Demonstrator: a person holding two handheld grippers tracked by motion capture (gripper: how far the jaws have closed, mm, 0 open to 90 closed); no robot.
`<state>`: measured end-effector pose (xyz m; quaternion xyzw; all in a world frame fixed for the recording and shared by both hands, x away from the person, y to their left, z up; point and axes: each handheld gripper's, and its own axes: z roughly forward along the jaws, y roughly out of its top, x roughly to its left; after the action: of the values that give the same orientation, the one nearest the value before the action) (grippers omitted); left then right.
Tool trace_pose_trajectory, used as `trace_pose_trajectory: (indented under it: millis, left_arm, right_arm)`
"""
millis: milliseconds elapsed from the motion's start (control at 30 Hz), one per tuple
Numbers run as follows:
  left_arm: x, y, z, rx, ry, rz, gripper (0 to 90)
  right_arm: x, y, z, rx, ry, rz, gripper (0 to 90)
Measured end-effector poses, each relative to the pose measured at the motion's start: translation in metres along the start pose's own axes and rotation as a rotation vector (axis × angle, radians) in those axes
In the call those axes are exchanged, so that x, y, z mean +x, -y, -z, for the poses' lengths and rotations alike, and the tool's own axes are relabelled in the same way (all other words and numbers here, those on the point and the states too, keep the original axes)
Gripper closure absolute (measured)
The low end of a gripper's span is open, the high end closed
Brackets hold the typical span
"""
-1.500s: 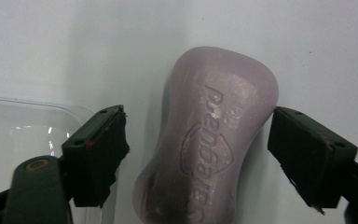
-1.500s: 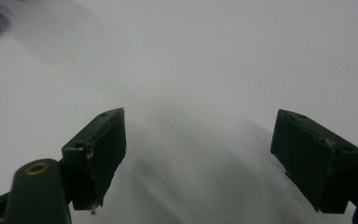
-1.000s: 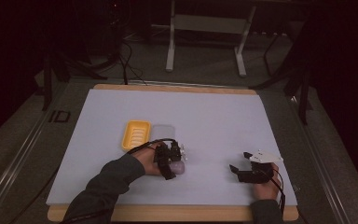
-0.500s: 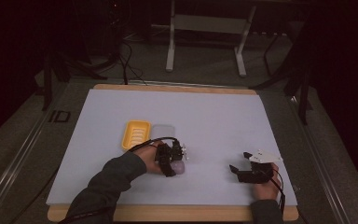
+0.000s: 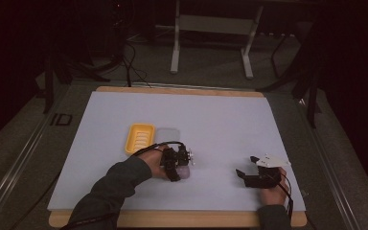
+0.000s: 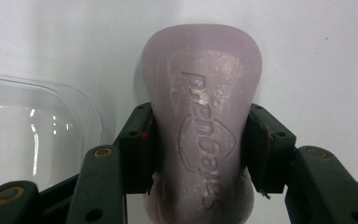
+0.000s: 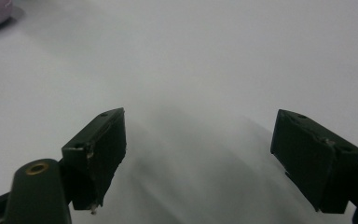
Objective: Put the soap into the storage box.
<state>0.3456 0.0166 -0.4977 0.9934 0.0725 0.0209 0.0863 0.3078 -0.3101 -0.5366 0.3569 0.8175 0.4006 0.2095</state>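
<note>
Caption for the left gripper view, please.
Left gripper clamped on a pale purple soap bar, clear lid beside it on the white table.

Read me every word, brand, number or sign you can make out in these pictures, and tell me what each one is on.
"Safeguard", embossed upside down above a shield emblem, on the pale purple soap bar pressed between the left tongs.
"ID", dark letters on the grey floor left of the table.
No text readable on the yellow soap dish or its clear lid.
</note>
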Motion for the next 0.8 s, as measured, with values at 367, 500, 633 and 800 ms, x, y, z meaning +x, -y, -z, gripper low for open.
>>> trace_pose_trajectory:
  millis: [367, 500, 633, 800]
  left_arm:
    - [0.0001, 0.0012, 0.0018, 0.006, -0.005, -0.002, 49.9]
    - [0.0011, 0.0029, 0.0032, 0.004, -0.002, -0.006, 49.9]
    - [0.0011, 0.0037, 0.0054, 0.001, -0.005, -0.009, 49.9]
    - [0.0016, 0.0053, 0.008, 0.0, -0.001, -0.01, 49.8]
  right_arm:
    - [0.0, 0.0001, 0.0002, -0.002, 0.001, -0.001, 17.7]
    - [0.0001, 0.0, 0.0002, -0.002, 0.002, -0.001, 17.7]
    - [0.0, 0.0, 0.0001, -0.002, 0.002, -0.001, 17.7]
    - [0.0001, 0.0, 0.0001, -0.001, 0.002, -0.001, 17.7]
